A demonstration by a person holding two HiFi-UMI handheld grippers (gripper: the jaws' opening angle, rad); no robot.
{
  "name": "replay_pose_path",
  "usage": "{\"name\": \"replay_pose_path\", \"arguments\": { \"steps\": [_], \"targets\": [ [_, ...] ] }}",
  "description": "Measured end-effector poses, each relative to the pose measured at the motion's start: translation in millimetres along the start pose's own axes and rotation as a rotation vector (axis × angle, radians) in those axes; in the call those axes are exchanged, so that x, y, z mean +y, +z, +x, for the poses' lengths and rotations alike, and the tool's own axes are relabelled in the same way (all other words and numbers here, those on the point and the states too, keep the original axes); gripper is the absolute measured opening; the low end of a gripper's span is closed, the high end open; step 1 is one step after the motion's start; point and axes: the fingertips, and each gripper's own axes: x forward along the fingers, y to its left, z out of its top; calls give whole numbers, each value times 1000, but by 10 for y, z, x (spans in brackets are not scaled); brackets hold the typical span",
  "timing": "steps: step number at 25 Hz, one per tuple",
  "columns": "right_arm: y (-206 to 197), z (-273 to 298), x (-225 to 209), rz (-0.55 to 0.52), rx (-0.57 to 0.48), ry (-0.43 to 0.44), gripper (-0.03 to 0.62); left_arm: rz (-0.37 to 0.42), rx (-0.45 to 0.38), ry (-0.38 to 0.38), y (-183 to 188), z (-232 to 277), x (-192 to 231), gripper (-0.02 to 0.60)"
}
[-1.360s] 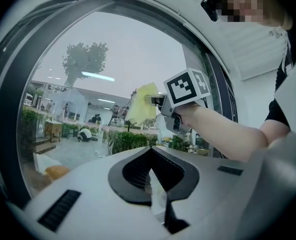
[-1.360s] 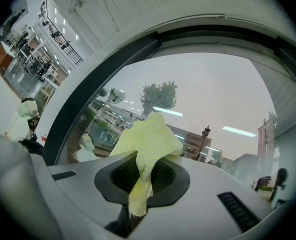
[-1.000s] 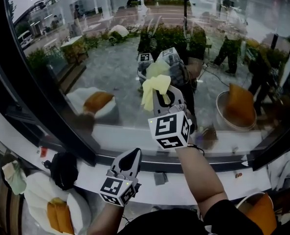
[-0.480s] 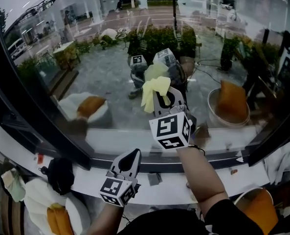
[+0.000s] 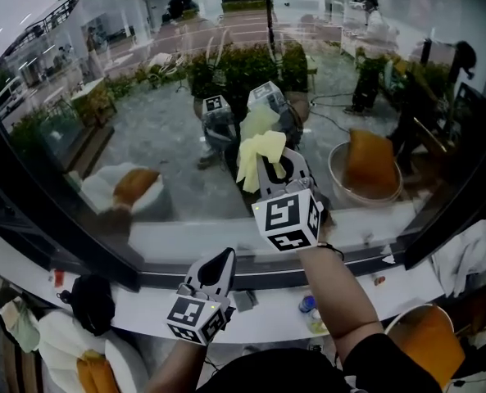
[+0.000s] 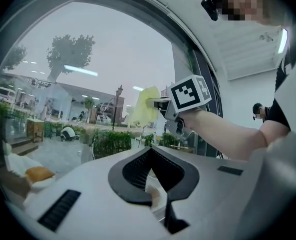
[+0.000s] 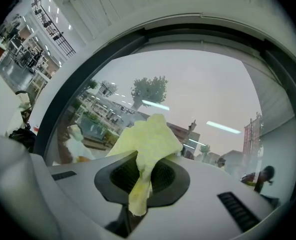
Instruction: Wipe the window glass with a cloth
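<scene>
My right gripper [image 5: 269,160] is raised against the window glass [image 5: 144,97], shut on a pale yellow cloth [image 5: 257,150] that bunches out past its jaws and meets the pane. In the right gripper view the cloth [image 7: 147,141] fills the jaw gap of that gripper [image 7: 139,186], with the glass [image 7: 197,89] right behind it. My left gripper [image 5: 220,262] hangs lower, over the sill, shut with nothing in it. The left gripper view shows its jaws [image 6: 152,184] together, and the right gripper's marker cube [image 6: 190,91] and the cloth [image 6: 144,105] up at the glass.
A black window frame [image 5: 29,211] curves round the pane. The white sill [image 5: 144,318] carries a small grey piece [image 5: 244,300], a blue-capped item [image 5: 307,304] and a black object [image 5: 91,301]. An orange basket [image 5: 427,342] sits lower right, and a white rag [image 5: 472,252] lies at the right.
The right gripper with the cloth has slid slightly to the right along the glass, the window frame shifting left in view. The left gripper has stayed put.
</scene>
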Motion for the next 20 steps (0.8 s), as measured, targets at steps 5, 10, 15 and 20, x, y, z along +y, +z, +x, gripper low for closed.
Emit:
{"name": "replay_pose_path", "arguments": {
  "steps": [5,10,15,20],
  "targets": [
    [-32,-118,-141,-8,28,-27,43,-4,-6,-43,56,31,-121,8],
    [-1,-179,-154,-16,50,-55,43,-6,-16,-74,91,-36,-109,8],
    [-44,-270,-269,-22,66,-85,43,-7,-11,-98,72,-40,-170,8],
    [-327,-499,-767,-9,79,-115,43,-2,5,-115,38,237,-578,8]
  ]
}}
